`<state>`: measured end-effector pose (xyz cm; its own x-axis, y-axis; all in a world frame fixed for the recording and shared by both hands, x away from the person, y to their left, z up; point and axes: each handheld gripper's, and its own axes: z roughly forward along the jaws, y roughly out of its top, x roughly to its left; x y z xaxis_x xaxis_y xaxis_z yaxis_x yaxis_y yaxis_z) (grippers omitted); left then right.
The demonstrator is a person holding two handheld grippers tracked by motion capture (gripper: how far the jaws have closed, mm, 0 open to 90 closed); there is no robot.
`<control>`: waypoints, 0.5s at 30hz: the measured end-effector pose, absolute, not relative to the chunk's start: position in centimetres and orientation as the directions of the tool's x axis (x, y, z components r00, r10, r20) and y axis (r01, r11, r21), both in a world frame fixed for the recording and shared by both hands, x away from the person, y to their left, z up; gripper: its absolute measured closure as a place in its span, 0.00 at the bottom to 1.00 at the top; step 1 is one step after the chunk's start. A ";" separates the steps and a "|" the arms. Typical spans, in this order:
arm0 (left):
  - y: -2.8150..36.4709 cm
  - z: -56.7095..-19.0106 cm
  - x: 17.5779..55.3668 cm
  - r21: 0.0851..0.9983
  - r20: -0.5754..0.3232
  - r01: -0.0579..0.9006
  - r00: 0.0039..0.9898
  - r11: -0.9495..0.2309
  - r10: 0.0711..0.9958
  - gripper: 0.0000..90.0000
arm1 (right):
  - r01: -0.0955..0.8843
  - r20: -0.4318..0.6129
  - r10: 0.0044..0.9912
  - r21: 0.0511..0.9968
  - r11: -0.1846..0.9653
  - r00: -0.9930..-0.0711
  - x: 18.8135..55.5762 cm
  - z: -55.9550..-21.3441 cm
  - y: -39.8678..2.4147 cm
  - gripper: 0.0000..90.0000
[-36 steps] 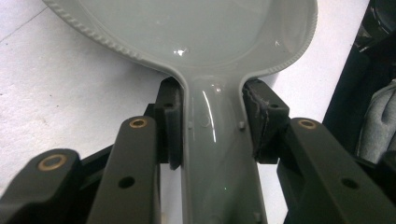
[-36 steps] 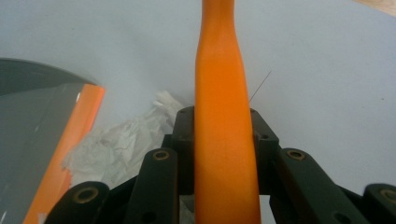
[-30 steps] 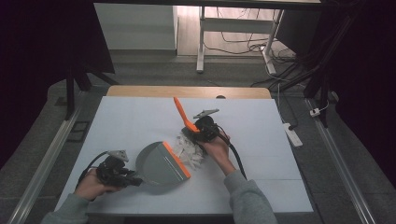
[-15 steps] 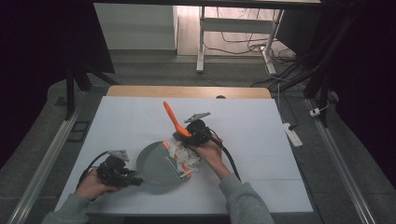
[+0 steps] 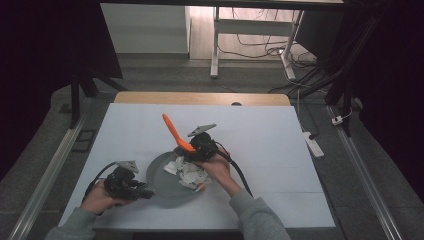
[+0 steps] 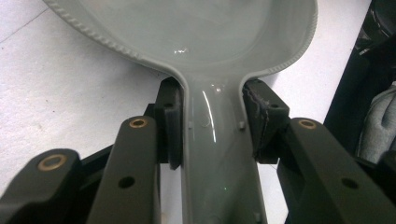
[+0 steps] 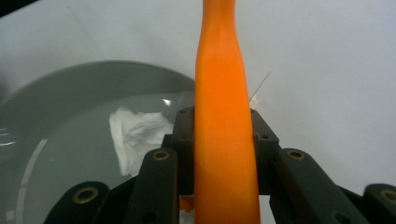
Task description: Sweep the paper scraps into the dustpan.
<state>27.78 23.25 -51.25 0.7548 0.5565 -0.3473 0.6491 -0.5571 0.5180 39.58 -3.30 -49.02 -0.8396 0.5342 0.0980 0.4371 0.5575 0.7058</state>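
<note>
Paper scraps (image 5: 187, 172) now lie inside the grey dustpan (image 5: 160, 182), swept leftward from beside it; sweeping looks nearly done. Right gripper (image 5: 197, 149) stays clenched on the orange brush handle (image 5: 175, 132) over the dustpan's right rim; left gripper (image 5: 137, 189) clamps the dustpan's handle (image 6: 219, 158).

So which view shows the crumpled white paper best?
The high view: the whole paper pile lies at the grey dustpan's mouth, under the orange-handled brush. The right gripper view shows one crumpled piece in the pan; the left gripper view shows just bare pan.
</note>
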 end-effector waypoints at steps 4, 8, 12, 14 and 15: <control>23.3 -51.3 27.8 0.518 -0.348 0.649 0.755 -0.557 0.556 0.68 | 0.407 0.106 0.504 0.740 0.535 -0.857 39.1 -47.9 -3.5 0.78; 23.2 -51.2 27.8 0.517 -0.348 0.650 0.754 -0.557 0.557 0.68 | 0.399 0.085 0.543 0.773 0.493 -0.835 39.5 -46.4 -4.7 0.78; 23.2 -51.2 27.8 0.517 -0.348 0.650 0.754 -0.557 0.557 0.68 | 0.412 0.066 0.590 0.777 0.476 -0.805 40.3 -45.7 -5.9 0.78; 23.3 -51.2 27.8 0.517 -0.348 0.650 0.754 -0.557 0.557 0.68 | 0.415 0.051 0.605 0.772 0.480 -0.794 40.7 -45.8 -6.3 0.78; 23.3 -51.2 27.8 0.517 -0.348 0.650 0.754 -0.556 0.557 0.68 | 0.421 0.046 0.615 0.768 0.482 -0.788 41.0 -46.0 -6.5 0.78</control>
